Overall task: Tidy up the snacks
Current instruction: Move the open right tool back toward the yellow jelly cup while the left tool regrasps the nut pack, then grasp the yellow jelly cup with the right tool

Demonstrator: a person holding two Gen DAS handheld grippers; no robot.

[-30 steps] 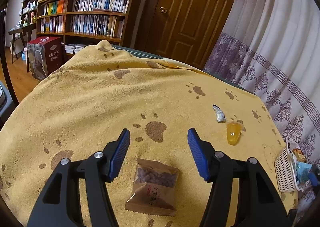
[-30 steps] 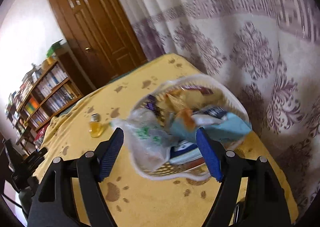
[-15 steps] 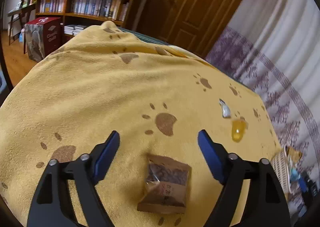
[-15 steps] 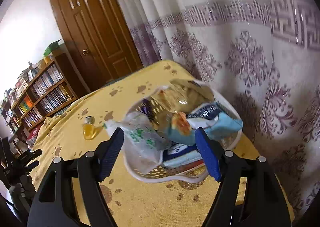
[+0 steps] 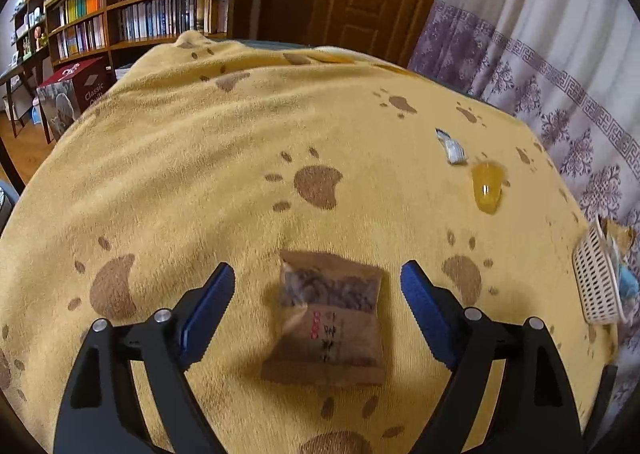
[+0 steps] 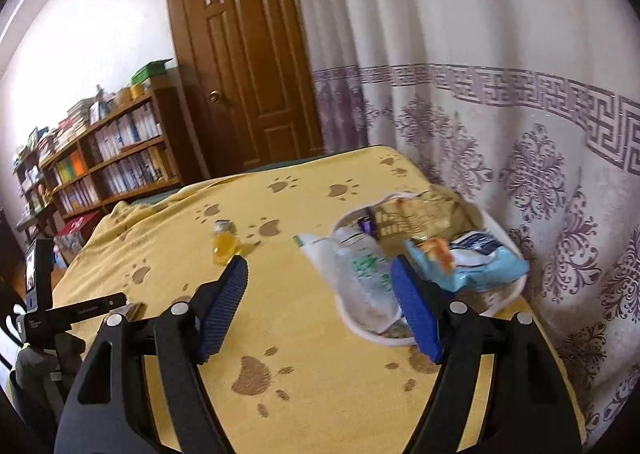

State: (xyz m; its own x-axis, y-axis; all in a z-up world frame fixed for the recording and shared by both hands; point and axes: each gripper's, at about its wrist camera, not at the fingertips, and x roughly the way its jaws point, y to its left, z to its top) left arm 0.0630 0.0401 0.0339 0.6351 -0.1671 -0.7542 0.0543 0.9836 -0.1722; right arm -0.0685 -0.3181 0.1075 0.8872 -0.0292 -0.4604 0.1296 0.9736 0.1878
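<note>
The left gripper [image 5: 316, 286] is hovering, jaws apart, around the brown snack packet [image 5: 328, 320] (lying mid-blanket [image 5: 200, 173]); the right gripper [image 6: 320, 282], also gaping, is facing the snack-filled basket [image 6: 516, 250] at the blanket's curtain-side edge.

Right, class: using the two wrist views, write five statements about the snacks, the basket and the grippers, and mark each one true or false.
1. The brown snack packet lies flat between the open jaws of the left gripper. True.
2. The white basket is empty. False: it is heaped with snack bags.
3. The orange jelly cup sits inside the basket. False: it lies on the yellow blanket, apart from the basket.
4. The right gripper is shut on a bag. False: its jaws are open and hold nothing.
5. A small silver wrapper lies beside the jelly cup. True.
</note>
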